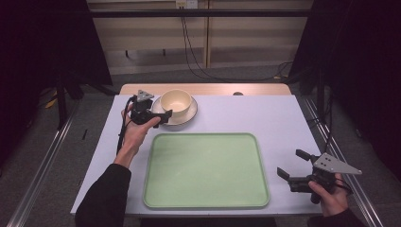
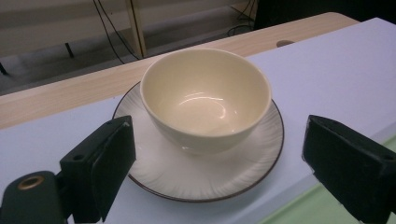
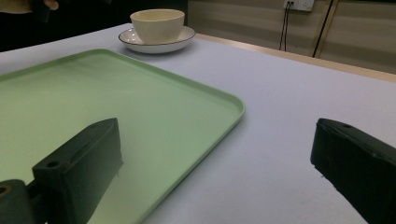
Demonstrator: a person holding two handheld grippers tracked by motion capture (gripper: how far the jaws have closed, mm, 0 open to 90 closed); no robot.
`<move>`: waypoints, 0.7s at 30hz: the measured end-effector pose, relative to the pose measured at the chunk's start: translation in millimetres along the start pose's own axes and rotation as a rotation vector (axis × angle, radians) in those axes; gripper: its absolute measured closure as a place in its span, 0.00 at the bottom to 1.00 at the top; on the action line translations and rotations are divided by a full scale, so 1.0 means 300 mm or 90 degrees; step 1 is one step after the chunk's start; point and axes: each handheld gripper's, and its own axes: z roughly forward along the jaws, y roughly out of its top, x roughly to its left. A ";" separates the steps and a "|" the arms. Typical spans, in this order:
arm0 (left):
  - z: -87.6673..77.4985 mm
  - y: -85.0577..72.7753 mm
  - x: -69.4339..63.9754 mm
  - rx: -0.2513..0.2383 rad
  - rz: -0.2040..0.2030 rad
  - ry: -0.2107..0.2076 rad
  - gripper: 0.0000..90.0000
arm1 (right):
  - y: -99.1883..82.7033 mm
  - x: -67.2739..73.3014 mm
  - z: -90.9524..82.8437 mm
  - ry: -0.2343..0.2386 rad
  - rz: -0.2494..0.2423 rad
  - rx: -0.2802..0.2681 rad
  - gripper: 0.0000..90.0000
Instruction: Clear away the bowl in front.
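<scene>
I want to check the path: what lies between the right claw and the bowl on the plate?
In the high view, the green tray lies between the right claw and the bowl; the tray is empty.

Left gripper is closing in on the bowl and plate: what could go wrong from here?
The bowl sits loose on the plate; gripping the plate rim could let the bowl slide or tip once lifted. The left gripper, jaws open, comes in low and could shove the plate across the table instead of gripping it.
</scene>
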 end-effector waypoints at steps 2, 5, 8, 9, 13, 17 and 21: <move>0.010 0.003 0.002 0.002 0.000 0.008 0.12 | 0.000 -0.001 0.000 0.000 -0.001 -0.001 0.02; 0.037 0.014 0.014 0.003 -0.010 0.013 0.13 | 0.000 -0.002 -0.001 0.000 -0.001 -0.003 0.02; 0.074 0.025 0.031 0.022 -0.012 0.036 0.14 | 0.000 -0.002 -0.001 0.001 -0.001 -0.003 0.02; 0.080 0.029 0.037 0.026 -0.012 0.038 0.15 | 0.000 -0.001 -0.001 0.001 0.000 -0.001 0.02; 0.112 0.039 0.052 0.036 -0.018 0.040 0.14 | 0.000 -0.001 0.000 0.002 -0.001 -0.001 0.02; 0.138 0.041 0.055 0.043 -0.022 0.046 0.14 | -0.001 0.000 0.000 0.003 0.003 -0.001 0.02; 0.164 0.031 0.074 0.081 -0.045 0.065 0.15 | -0.001 -0.001 0.000 0.006 -0.002 -0.003 0.02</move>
